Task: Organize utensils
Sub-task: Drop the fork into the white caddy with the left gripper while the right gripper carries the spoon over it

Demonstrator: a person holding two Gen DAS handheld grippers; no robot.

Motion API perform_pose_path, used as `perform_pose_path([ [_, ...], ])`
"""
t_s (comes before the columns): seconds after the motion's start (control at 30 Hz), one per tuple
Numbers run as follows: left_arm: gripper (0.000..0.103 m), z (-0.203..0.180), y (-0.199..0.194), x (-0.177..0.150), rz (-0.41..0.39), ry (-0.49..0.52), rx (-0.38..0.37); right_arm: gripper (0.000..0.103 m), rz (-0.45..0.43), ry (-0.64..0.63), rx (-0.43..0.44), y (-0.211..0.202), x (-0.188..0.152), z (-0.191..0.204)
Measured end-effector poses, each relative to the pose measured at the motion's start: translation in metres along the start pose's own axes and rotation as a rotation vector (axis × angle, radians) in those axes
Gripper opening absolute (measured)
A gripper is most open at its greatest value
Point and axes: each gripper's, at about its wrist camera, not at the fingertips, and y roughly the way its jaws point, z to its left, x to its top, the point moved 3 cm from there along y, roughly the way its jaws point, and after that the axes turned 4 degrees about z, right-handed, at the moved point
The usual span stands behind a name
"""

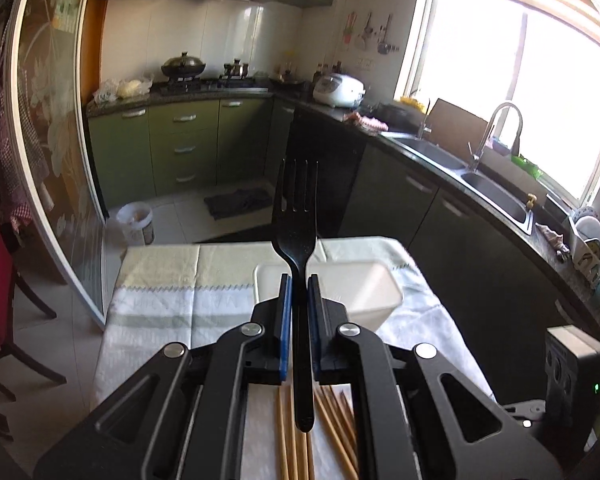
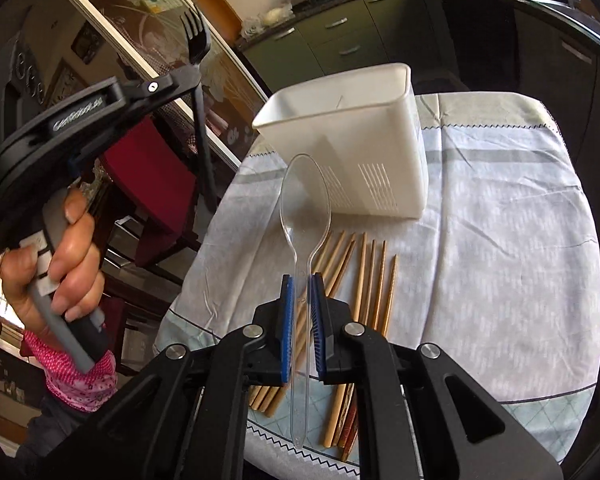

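My left gripper (image 1: 299,280) is shut on a black plastic fork (image 1: 296,204), tines up, held above the table. In the right wrist view the left gripper (image 2: 186,76) shows at the upper left, raised with the fork (image 2: 198,40). My right gripper (image 2: 300,280) is shut on a clear plastic spoon (image 2: 305,192), bowl forward, above several wooden chopsticks (image 2: 374,280) lying on the cloth; they also show in the left wrist view (image 1: 332,428). A white plastic utensil holder (image 2: 352,136) stands beyond them and shows in the left wrist view (image 1: 364,284).
The table wears a light cloth (image 2: 500,220). A red chair (image 2: 152,168) stands left of the table. A kitchen counter with a sink (image 1: 496,196) runs along the right. A black device (image 1: 572,376) sits at the table's right edge.
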Motion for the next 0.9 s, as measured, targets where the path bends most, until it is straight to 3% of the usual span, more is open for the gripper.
perform_pose_path([
  [0.13, 0.008, -0.012, 0.012, 0.031, -0.188, 0.034, 0.027, 0.010, -0.028, -0.001, 0.016, -0.014, 0.000, -0.003],
  [0.23, 0.008, -0.016, 0.029, 0.040, -0.264, 0.057, 0.059, 0.010, -0.038, -0.002, 0.013, -0.019, -0.001, -0.006],
  [0.6, 0.008, -0.008, 0.083, 0.003, -0.149, 0.078, 0.067, 0.010, -0.168, -0.013, 0.007, -0.057, 0.026, 0.001],
  [0.9, 0.015, 0.015, 0.054, -0.011, -0.134, 0.031, 0.026, 0.010, -0.352, -0.039, -0.042, -0.086, 0.100, 0.028],
])
